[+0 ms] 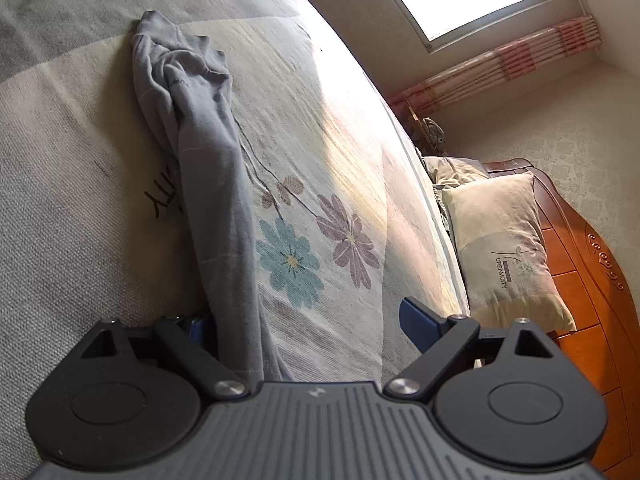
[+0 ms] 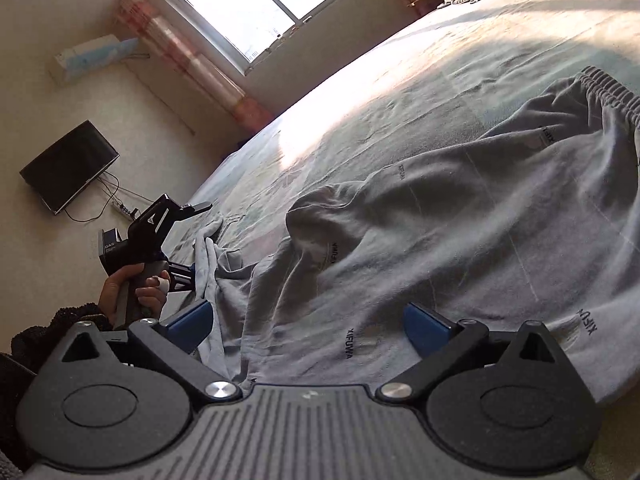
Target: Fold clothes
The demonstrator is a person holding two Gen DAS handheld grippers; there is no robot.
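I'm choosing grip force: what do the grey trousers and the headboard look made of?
Grey trousers: soft knit, probably cotton jersey, matte; they crumple in loose folds and have a gathered elastic waistband.
Headboard: apparently wood, glossy reddish-brown varnish, with carved scrollwork.

Home bedroom, bed point(image 1: 320, 92), pillow point(image 1: 508, 240), curtained window point(image 2: 256, 12)

Both wrist cameras sit low and close over the bed point(image 1: 100, 200), looking along grey trousers point(image 2: 440, 220) toward the window point(image 2: 256, 4) wall.
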